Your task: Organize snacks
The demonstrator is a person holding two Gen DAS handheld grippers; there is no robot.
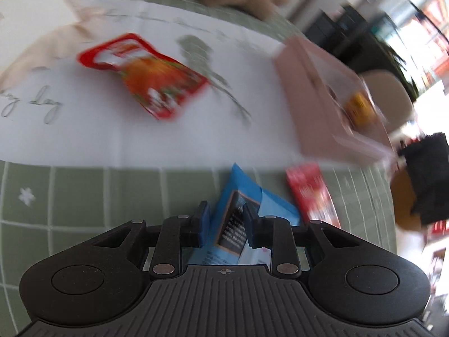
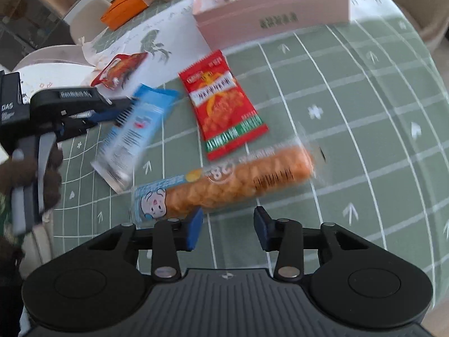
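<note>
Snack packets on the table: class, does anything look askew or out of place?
Yes. The packets lie loose at odd angles outside the pink box: a red peanut packet, a clear tube of orange snacks, another red pouch. The left gripper grips a blue packet.

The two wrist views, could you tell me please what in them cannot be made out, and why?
- Pink box contents: right wrist view, cut off by the top edge; left wrist view, smeared by motion blur.
- Blue packet, shut in the left gripper: its lower end is hidden behind the gripper body in the left wrist view.
- Red packet print: blurred, left wrist view.
- Long cracker pack near the right gripper: small print blurred.
</note>
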